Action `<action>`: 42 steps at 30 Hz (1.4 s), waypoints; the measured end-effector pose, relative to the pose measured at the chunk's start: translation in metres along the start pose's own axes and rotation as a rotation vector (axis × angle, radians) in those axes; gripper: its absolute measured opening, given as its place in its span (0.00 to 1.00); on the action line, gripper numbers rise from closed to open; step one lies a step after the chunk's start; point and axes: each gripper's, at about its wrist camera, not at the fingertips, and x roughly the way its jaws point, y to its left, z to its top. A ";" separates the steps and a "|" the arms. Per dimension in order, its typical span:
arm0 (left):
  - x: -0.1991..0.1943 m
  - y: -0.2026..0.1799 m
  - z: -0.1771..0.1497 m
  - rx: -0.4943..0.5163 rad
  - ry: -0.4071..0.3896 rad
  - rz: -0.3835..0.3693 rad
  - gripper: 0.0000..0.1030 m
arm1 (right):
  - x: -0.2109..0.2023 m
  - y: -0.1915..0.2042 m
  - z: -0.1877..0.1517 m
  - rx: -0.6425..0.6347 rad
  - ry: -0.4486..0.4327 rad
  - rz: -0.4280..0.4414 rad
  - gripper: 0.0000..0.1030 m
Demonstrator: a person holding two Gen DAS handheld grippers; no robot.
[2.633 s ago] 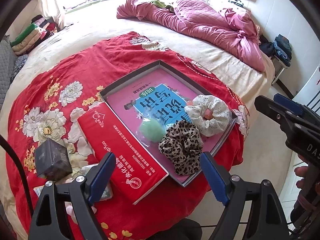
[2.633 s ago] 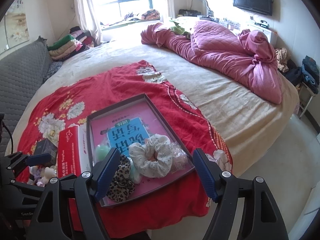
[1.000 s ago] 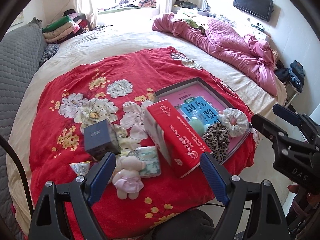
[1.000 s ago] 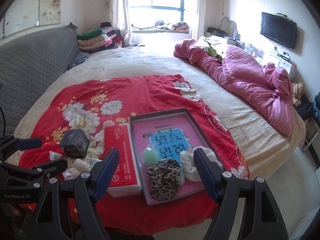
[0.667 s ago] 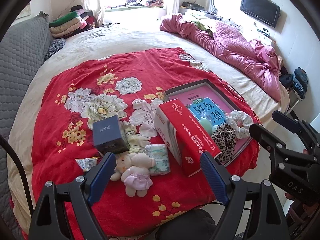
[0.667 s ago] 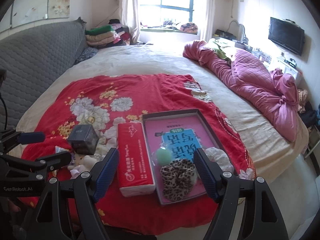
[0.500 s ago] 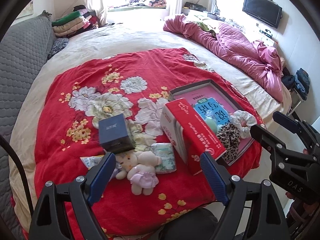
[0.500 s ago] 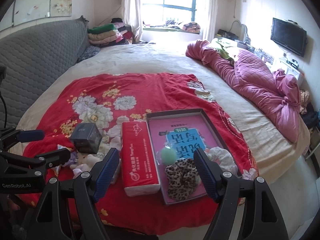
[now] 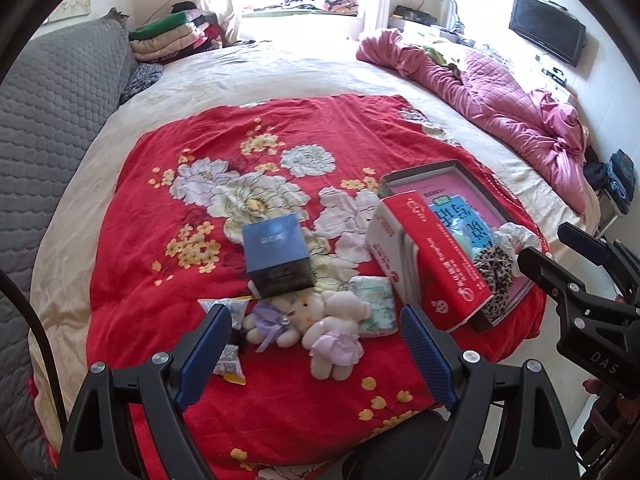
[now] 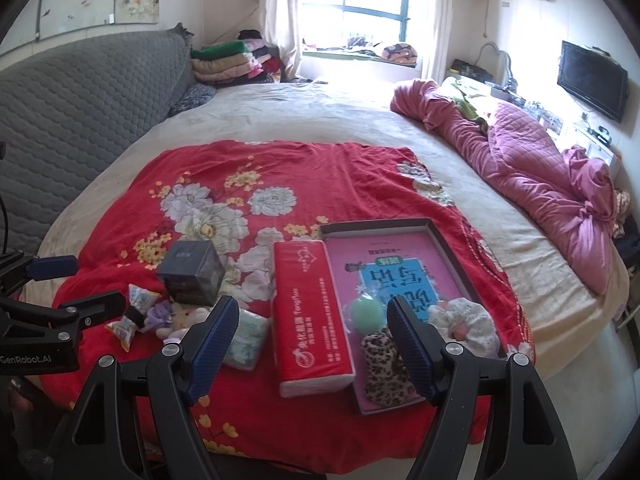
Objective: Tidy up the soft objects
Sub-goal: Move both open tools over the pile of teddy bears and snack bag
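Observation:
Two small plush bears (image 9: 308, 326) lie on the red floral blanket (image 9: 248, 148) just beyond my open left gripper (image 9: 316, 328). A soft tissue pack (image 9: 374, 306) lies beside them. A pink-lined box tray (image 10: 452, 256) holds a leopard scrunchie (image 10: 386, 368), a white floral scrunchie (image 10: 466, 326) and a green sponge (image 10: 366, 314). My right gripper (image 10: 312, 322) is open and empty, held above the red tissue package (image 10: 310, 312). The bears show partly in the right wrist view (image 10: 176, 322).
A dark blue box (image 9: 278, 254) stands behind the bears. Snack packets (image 9: 228, 312) lie at their left. A crumpled pink quilt (image 9: 500, 96) lies on the bed's far right. A grey headboard (image 10: 76, 96) is at left, folded clothes (image 10: 232, 60) by the window.
Both grippers have swung left and pulled back from the tray. The plush bears, blue box and snack packets have come into view before the left gripper. Both stay open.

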 end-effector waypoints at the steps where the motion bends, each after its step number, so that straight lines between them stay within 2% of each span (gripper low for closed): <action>1: 0.001 0.003 -0.001 -0.007 0.004 0.001 0.83 | 0.001 0.002 0.000 -0.003 0.002 0.004 0.75; 10: 0.011 0.039 -0.004 -0.074 0.024 0.015 0.83 | 0.015 0.025 -0.001 -0.039 0.027 0.037 0.75; 20: 0.020 0.114 -0.011 -0.222 0.041 0.066 0.83 | 0.027 0.052 -0.007 -0.067 0.054 0.081 0.75; 26: 0.027 0.142 -0.024 -0.273 0.062 0.086 0.83 | 0.037 0.073 -0.014 -0.103 0.079 0.109 0.75; 42: 0.063 0.128 -0.045 -0.227 0.139 0.078 0.83 | 0.064 0.110 -0.034 -0.168 0.152 0.140 0.75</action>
